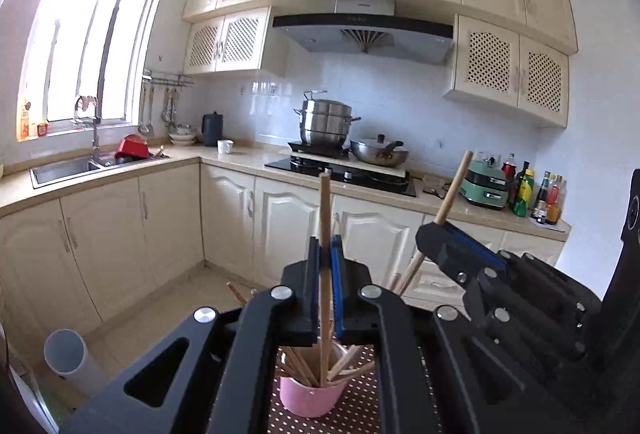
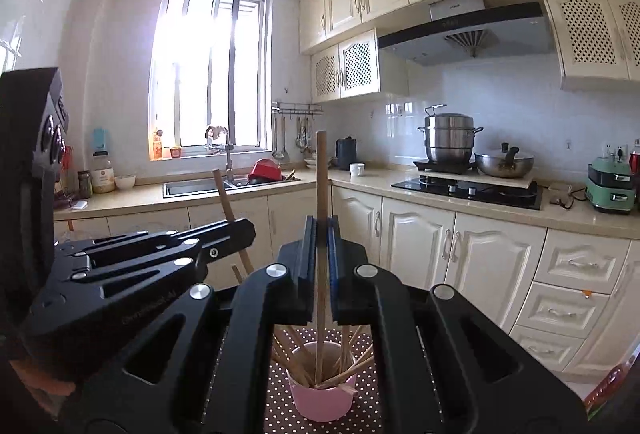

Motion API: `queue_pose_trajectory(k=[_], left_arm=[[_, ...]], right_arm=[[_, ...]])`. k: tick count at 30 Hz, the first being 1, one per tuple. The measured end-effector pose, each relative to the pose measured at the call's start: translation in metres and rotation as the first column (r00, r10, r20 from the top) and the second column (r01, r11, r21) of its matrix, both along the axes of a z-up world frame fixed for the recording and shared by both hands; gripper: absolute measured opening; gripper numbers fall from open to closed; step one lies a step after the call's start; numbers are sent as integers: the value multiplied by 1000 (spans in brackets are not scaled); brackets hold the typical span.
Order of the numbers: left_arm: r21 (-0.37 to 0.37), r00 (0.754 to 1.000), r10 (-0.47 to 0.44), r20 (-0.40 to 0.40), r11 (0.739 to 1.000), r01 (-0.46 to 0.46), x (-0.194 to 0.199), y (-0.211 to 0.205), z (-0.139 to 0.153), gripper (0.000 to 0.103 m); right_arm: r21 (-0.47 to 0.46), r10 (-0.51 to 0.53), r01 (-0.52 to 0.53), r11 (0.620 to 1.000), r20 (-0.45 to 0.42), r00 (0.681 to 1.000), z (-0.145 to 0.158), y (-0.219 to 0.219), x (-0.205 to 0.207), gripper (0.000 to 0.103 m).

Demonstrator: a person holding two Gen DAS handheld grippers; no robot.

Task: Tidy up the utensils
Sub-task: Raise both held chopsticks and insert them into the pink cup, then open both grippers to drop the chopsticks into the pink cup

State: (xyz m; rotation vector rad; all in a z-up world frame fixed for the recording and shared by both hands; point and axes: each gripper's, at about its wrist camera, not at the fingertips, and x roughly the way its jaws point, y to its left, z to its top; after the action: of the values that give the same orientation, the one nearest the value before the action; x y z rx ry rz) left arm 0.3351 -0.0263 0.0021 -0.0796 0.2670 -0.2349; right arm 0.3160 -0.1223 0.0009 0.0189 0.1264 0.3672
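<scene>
Left gripper (image 1: 326, 258): you clamp one upright chopstick (image 1: 325, 210) | Right gripper (image 2: 321, 234): you clamp a second chopstick (image 2: 321, 174) | Both lower ends reach into the near pink cup (image 2: 320, 400) of chopsticks on the dotted mat (image 2: 368, 406)

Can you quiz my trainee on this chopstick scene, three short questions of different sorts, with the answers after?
1. True or false: the left gripper is shut on a chopstick.
2. What colour is the cup that holds the other chopsticks? A green, B pink, C white.
3. Fill in: the cup stands on a brown cloth patterned with white ____.

Key: 1 true, and the right gripper likewise grips its own chopstick. 2 B. 3 dots.
</scene>
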Motion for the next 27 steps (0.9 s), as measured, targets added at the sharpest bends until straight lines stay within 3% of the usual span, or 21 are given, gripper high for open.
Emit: queue_pose_trajectory(k=[23, 27], left_arm=[[86, 979, -2, -202, 996, 20, 40, -4, -80, 7], [108, 979, 10, -205, 994, 13, 43, -5, -87, 8]], right_arm=[[-61, 9, -19, 998, -162, 987, -55, 8, 22, 6], [-69, 4, -19, 997, -201, 980, -69, 8, 28, 6]])
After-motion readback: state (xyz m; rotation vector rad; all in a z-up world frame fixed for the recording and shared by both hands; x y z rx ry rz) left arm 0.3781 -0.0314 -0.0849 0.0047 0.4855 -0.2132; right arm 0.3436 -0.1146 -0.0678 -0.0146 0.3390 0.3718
